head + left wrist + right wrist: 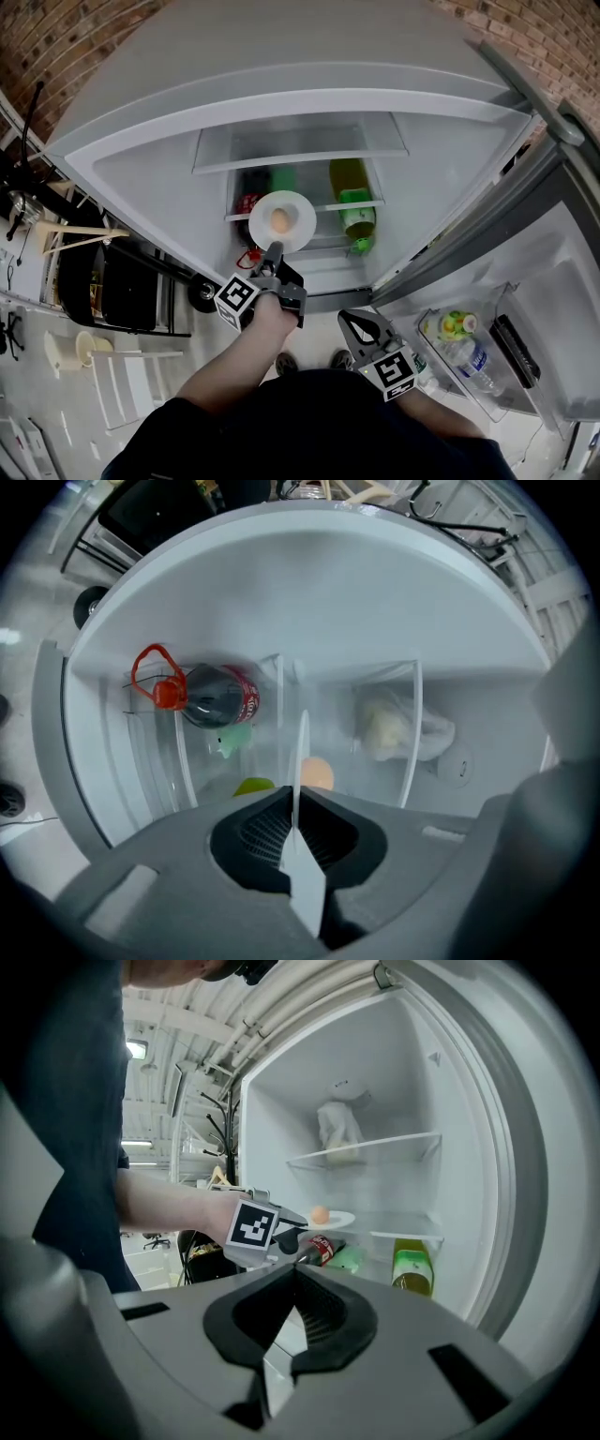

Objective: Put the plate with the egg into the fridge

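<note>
Fridge (141,178) stands open. The plate (298,208) is already inside the opening, held level at the front of the middle shelf (361,204), with a cola bottle (217,696) lower down. I cannot tell if it rests on the shelf.

My left gripper (272,253) pinches the near rim, fingers (265,829) pressed onto the thin edge. My right gripper (295,1274) hangs outside, fingers together and empty.

Left to do, I judge: set down, let go, draw back.

Plate is white, round and shallow. One tan egg (280,220) sits loose at its centre and would likely roll if tipped.
</note>
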### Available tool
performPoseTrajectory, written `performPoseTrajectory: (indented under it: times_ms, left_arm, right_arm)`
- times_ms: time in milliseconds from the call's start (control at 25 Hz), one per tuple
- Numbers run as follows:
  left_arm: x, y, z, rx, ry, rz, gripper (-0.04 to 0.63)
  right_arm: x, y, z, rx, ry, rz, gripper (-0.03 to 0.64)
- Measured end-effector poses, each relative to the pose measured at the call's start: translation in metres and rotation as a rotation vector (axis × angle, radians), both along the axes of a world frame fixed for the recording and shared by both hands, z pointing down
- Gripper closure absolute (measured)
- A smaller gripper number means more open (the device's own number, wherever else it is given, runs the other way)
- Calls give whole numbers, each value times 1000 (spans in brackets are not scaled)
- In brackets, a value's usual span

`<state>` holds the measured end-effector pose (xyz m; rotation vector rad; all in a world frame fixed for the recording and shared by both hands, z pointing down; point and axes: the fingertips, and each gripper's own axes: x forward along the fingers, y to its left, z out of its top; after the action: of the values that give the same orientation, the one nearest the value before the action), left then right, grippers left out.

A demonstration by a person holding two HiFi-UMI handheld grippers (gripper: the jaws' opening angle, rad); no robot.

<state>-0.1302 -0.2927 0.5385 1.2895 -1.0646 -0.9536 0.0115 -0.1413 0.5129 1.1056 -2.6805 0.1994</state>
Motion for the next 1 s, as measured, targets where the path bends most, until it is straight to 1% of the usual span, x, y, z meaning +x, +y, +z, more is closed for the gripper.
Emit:
performPoseTrajectory:
  times_ms: [440,1000]
  left_arm:
    - [-15,-29,8,-11,22,-75,580]
    - [-21,-54,11,-4,19,-107,580]
  right_arm:
    - [4,-1,3,-17,-2,2,606]
    - [1,-2,7,-36,-15,2,607]
